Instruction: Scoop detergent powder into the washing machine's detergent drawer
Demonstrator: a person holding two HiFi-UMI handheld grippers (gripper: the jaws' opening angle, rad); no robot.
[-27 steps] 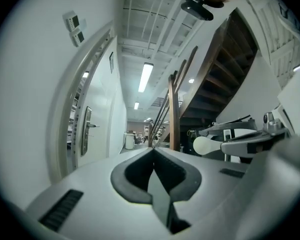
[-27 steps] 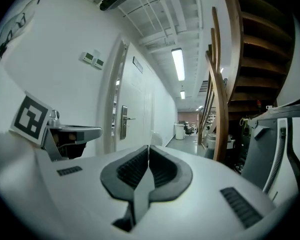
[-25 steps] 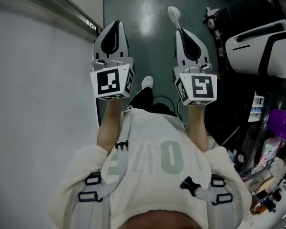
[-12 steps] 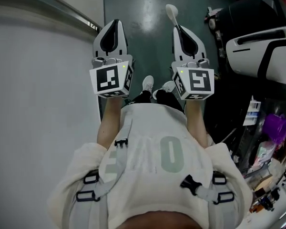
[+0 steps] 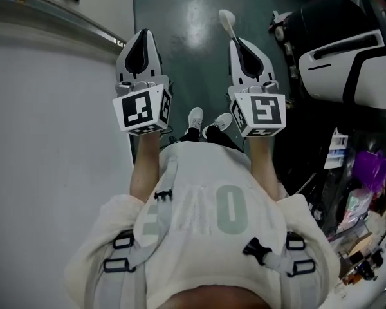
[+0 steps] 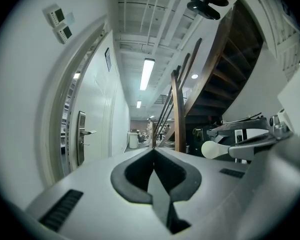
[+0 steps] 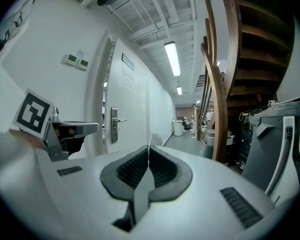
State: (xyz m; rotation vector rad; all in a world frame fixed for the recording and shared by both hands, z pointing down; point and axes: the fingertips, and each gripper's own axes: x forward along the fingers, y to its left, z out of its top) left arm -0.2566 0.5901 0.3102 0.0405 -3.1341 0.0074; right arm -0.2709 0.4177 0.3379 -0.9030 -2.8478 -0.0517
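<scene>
My right gripper (image 5: 235, 41) is shut on the handle of a white scoop (image 5: 226, 19), whose round bowl sticks out past the jaw tips over the dark floor. From the left gripper view the same scoop (image 6: 213, 149) shows side-on, held level by the right gripper (image 6: 235, 151). In the right gripper view the jaws (image 7: 149, 150) meet on the thin handle, with the pale bowl (image 7: 155, 137) just beyond them. My left gripper (image 5: 139, 35) is shut with nothing in it, its pads (image 6: 153, 153) pressed together. No washing machine drawer or detergent shows.
A white wall (image 5: 45, 140) with a door (image 7: 115, 129) runs along the left. A wooden staircase (image 7: 217, 84) rises on the right. A black-and-white machine (image 5: 344, 50) and cluttered shelves (image 5: 360, 192) stand at the right. The corridor floor (image 5: 193, 18) stretches ahead.
The person has stepped forward along the corridor; both feet now show below the grippers. Both grippers drifted slightly left and up, still held side by side, the scoop still gripped.
</scene>
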